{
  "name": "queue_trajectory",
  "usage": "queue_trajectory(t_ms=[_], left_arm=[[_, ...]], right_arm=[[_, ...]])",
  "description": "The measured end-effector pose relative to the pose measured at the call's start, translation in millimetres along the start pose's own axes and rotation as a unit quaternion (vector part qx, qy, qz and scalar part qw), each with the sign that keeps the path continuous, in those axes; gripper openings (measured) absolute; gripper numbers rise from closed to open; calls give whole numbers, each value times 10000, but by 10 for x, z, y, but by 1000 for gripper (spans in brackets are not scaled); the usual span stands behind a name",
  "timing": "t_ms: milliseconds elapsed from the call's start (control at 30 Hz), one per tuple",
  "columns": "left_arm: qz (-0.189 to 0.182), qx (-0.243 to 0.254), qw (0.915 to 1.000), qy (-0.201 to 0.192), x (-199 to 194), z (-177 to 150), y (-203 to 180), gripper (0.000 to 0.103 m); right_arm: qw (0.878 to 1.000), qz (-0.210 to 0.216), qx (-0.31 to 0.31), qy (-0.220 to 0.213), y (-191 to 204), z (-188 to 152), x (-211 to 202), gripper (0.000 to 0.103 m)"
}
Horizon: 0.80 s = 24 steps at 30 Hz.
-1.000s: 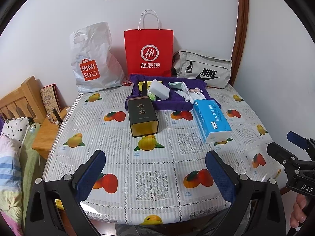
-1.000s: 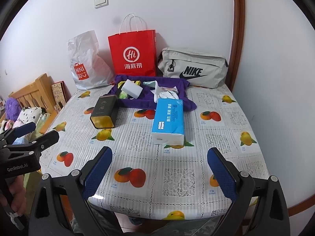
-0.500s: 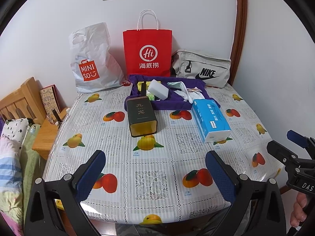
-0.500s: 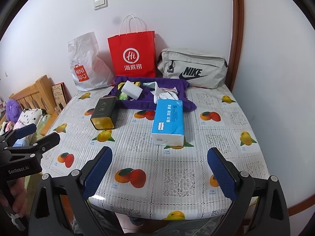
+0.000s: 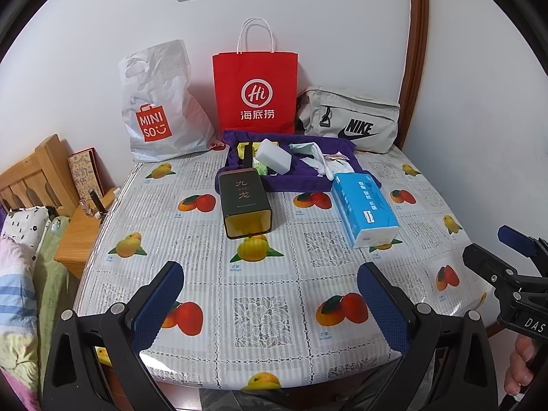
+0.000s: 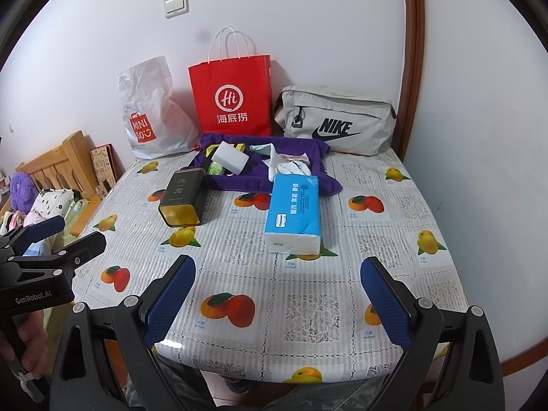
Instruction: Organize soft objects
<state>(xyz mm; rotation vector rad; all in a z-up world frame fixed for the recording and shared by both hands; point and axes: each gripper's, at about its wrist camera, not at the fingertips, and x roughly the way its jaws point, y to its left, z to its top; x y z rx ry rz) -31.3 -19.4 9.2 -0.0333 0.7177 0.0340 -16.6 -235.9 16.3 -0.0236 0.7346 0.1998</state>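
Here we hold both claws, left (image 5: 267, 294) and right (image 6: 277, 291), wide and empty, low over the near edge of the worktop (image 5: 267, 311). The tissues (image 6: 294, 212) lie mid-worktop, touching the purple cloth (image 5: 291, 181) that carries a sponge (image 5: 274, 156) and white rags (image 6: 281, 166); tidied or not, we cannot tell. Any grip should close gently across a short side. The oilcloth looks slick; bags line the wall, a bed sits left
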Motion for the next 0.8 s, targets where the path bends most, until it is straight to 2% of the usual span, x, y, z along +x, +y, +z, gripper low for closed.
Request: queue_trajectory(t_ms=[800], left_arm=[[27, 81, 9999, -57, -21, 5, -14, 102]], right_arm=[[10000, -21, 10, -4, -17, 13, -36, 96]])
